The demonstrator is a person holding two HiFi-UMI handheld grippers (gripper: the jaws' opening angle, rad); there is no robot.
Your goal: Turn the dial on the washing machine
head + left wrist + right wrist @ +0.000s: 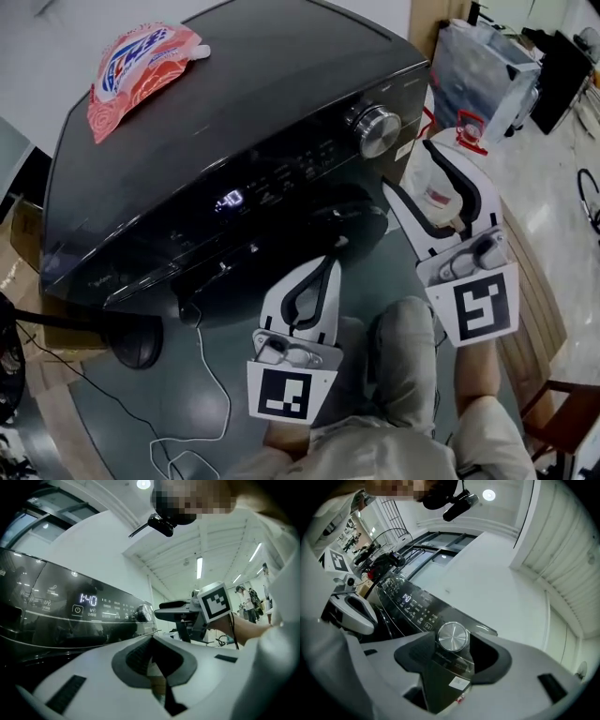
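One stiff, likely slick metal dial (pixel 377 129), upper right, wants gripping across its rim; right tongs (pixel 408 165) gape empty just below it, left tongs (pixel 330 262) pinched together.

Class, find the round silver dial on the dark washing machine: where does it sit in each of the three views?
Head view: round silver dial upper right of centre.
Left gripper view: dial small, just left of centre.
Right gripper view: dial large, near the centre.
Shared landmark: the lit display digits, left of the dial in all three.
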